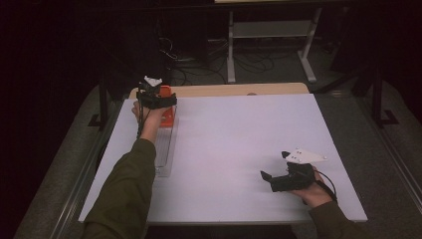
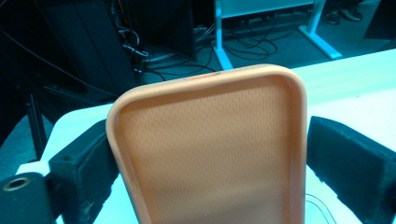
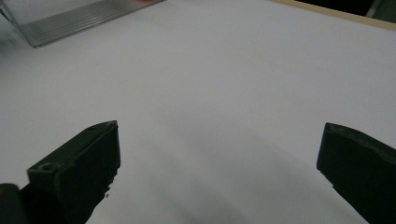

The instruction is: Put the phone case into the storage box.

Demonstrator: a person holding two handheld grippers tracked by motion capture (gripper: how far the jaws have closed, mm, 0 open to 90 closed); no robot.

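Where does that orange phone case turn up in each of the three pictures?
High view: the orange phone case is at the table's far left, under the left gripper.
Left gripper view: the case stands centre, between the jaws.
Right gripper view: at most an orange sliver, top edge.
Shared landmark: the white table.

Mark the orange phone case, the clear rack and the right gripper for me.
orange phone case (image 2: 205, 154), left gripper view, ribbed inner face.
clear rack (image 1: 164, 149), high view, long side wall.
right gripper (image 3: 219, 172), right gripper view, gap between open jaws.
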